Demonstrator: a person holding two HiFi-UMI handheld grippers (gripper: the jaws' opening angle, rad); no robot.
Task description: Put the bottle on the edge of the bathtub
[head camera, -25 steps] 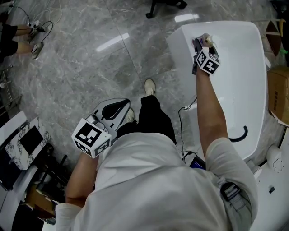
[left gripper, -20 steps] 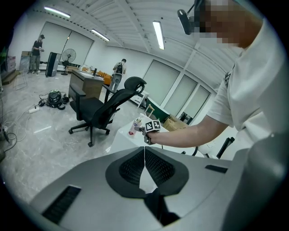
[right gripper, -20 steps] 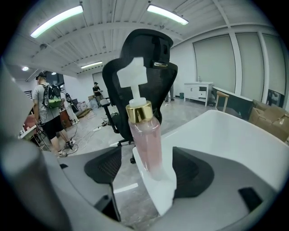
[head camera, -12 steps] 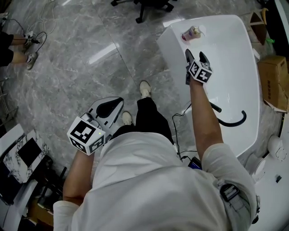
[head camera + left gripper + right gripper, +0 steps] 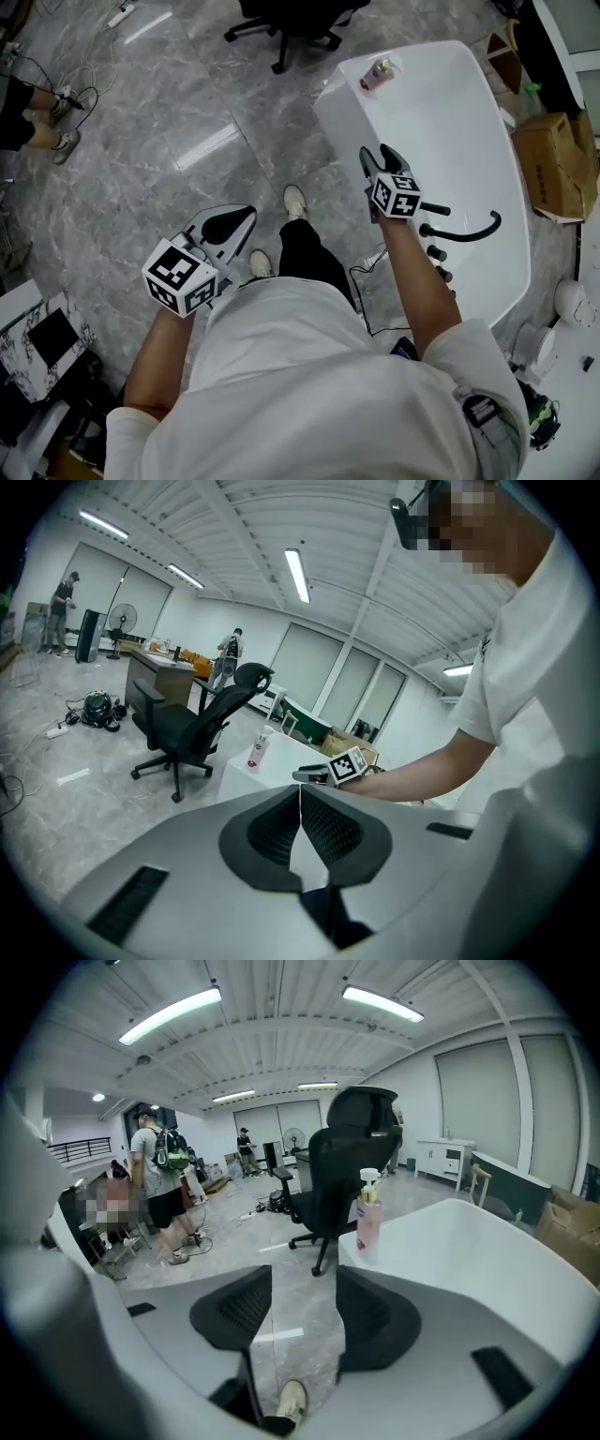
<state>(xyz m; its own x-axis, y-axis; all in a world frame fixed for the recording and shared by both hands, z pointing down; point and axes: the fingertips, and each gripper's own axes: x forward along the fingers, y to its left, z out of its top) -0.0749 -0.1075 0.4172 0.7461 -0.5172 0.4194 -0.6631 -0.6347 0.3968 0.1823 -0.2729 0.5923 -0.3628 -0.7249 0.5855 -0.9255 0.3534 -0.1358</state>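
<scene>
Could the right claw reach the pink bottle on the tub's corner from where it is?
Probably yes. The pink bottle stands upright on the bathtub rim, straight ahead of the right claw, with nothing in the way. Its jaws are closing with nothing between them, so they would need to open first.

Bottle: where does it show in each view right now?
Head view: bottle near the top, right of centre, on the bathtub's far corner.
Left gripper view: left of centre, small, on that corner.
Right gripper view: just right of centre, upright.
Shared landmark: the black office chair next to the bottle.
</scene>
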